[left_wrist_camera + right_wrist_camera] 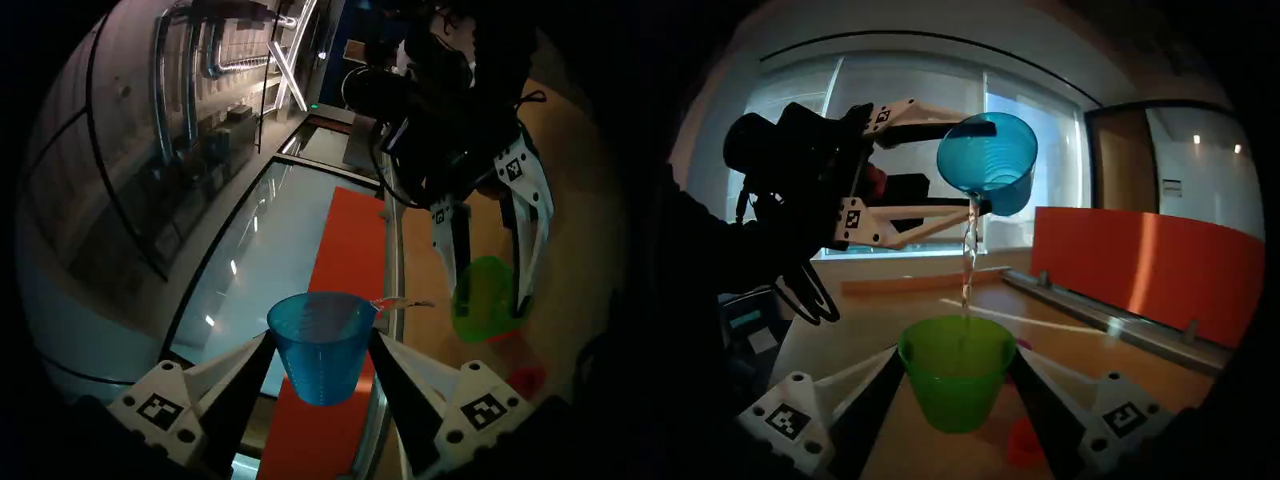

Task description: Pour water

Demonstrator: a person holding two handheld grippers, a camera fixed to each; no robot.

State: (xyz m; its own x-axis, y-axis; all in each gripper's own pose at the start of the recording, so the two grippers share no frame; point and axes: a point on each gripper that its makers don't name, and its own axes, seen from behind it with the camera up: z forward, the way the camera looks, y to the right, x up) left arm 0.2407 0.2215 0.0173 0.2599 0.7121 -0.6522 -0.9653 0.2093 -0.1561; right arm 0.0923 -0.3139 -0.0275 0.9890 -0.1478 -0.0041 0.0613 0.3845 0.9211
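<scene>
Right jaws pinch green cup [957, 372] (blue cup [989, 162] tilted above).

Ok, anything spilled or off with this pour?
Nothing stands out: the stream from the tilted blue cup in the left gripper lands inside the green cup held by the right gripper, with no puddle visible on the table.
</scene>
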